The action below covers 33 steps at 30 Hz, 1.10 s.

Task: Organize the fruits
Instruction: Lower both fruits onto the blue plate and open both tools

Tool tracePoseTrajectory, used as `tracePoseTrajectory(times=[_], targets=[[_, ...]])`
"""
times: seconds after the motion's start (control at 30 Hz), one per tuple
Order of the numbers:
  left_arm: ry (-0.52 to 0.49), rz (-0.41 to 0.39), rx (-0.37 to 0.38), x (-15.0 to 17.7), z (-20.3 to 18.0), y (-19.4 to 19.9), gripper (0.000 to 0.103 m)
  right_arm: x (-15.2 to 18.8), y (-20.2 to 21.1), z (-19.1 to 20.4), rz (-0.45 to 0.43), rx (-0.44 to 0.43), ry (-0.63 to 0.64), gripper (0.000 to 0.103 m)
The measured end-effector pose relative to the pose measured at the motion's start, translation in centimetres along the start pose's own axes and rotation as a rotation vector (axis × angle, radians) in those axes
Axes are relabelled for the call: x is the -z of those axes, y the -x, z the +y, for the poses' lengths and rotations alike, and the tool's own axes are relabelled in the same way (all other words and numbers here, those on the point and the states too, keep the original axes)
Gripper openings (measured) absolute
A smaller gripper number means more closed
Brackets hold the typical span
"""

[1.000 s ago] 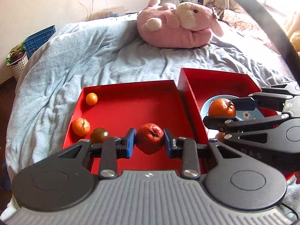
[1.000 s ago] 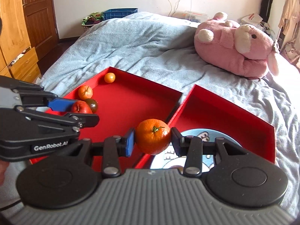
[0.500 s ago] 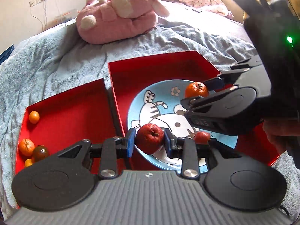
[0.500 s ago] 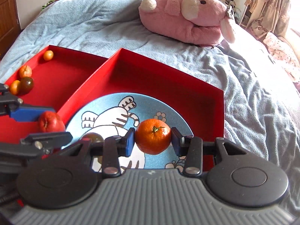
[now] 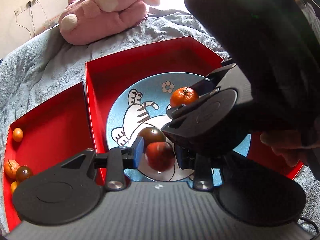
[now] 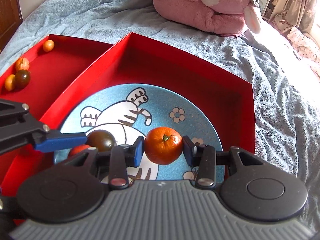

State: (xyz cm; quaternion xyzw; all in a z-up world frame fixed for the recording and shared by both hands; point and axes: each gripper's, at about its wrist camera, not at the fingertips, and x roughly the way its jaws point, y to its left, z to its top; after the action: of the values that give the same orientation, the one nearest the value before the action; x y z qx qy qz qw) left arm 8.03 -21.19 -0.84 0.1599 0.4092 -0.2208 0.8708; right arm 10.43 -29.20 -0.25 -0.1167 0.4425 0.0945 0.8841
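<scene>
Carried across from the left tray (image 6: 66, 64) over the blue plate (image 6: 200, 120), a soft red fruit (image 5: 160, 156) and a firm mandarin (image 6: 163, 145) are pinched at their widest girth by the left gripper (image 5: 160, 154) and right gripper (image 6: 163, 150).

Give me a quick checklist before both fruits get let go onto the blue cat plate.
1. Left gripper shut on the red fruit: ok.
2. Right gripper shut on the orange: ok.
3. Both fruits over the blue plate, inside the right red tray: ok.
4. Drop spot for the red fruit free: not ok, the dark tomato lies on the plate right beside it.
5. Drop spot for the orange free: ok, bare plate shows around it.
6. Fruits low enough not to roll off: cannot tell, their height over the plate is unclear.
</scene>
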Motion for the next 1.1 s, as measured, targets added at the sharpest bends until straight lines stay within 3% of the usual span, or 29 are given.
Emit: tracePoseTrajectory(times=[0.17,0.3,0.57,0.67,0.77,1.1], targets=[[0.004,0.001,0.012,-0.2,0.1,0.2,0.039,-0.1,-0.2,0.0,0.004,0.000,0.006,0.044],[0.005,-0.018,0.008,-0.1,0.2,0.9,0.055,-0.2,-0.2,0.3,0.006,0.002,0.011,0.045],[0.013,-0.053,0.006,0.1,0.5,2.7,0.071,-0.5,0.2,0.8,0.002,0.020,0.023,0.044],[0.025,-0.060,0.000,0.3,0.9,3.2,0.072,-0.7,0.6,1.2,-0.003,0.025,0.030,0.045],[0.038,-0.072,-0.008,0.4,1.3,3.9,0.076,-1.0,1.2,1.6,-0.029,0.047,0.036,0.057],[0.101,-0.112,-0.060,1.4,3.6,6.7,0.077,-2.1,4.1,2.8,-0.102,0.065,0.059,0.058]])
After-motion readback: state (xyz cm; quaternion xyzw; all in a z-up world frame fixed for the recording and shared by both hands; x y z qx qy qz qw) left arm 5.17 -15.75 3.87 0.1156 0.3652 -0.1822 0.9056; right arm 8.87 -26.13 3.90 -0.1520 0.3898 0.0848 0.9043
